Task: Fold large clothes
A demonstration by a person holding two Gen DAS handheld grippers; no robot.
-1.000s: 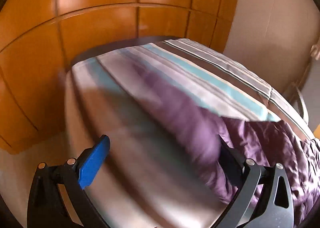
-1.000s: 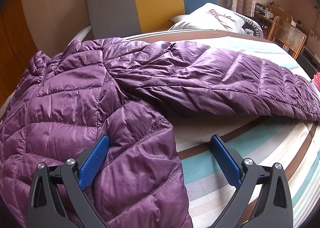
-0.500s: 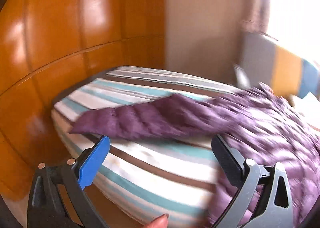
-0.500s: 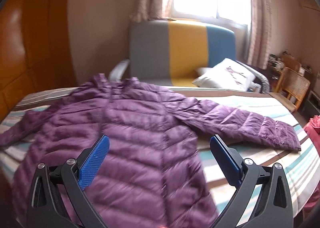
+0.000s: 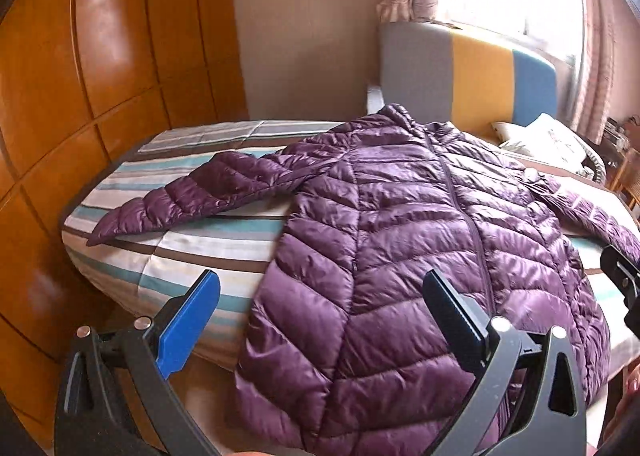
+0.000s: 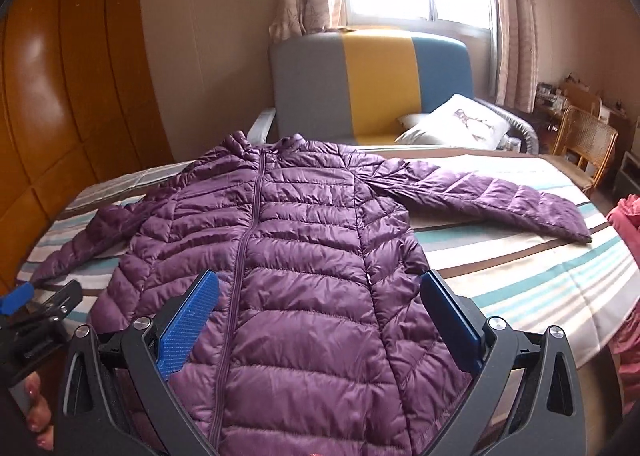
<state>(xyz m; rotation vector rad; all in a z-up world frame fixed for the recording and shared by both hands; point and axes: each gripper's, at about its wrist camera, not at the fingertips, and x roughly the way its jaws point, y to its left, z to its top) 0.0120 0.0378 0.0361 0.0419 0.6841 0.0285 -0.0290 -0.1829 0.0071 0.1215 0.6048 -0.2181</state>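
Note:
A purple quilted down jacket (image 5: 408, 240) lies flat and zipped on a striped bed, collar toward the headboard, both sleeves spread out to the sides; it also shows in the right wrist view (image 6: 304, 256). Its hem hangs over the near bed edge. My left gripper (image 5: 320, 316) is open and empty, held above the jacket's lower left part. My right gripper (image 6: 320, 316) is open and empty above the jacket's lower front. The left gripper also shows at the left edge of the right wrist view (image 6: 36, 308).
The striped bedspread (image 6: 520, 268) covers the bed. A wooden wardrobe (image 5: 80, 76) stands close on the left. A grey, yellow and blue headboard (image 6: 372, 88) and white pillow (image 6: 456, 122) are at the far end. A wicker chair (image 6: 588, 144) and pink cloth (image 6: 628, 216) are on the right.
Both grippers have pulled back from the bed and swung to face the headboard. The jacket, seen close up a second ago, now shows whole and spread flat.

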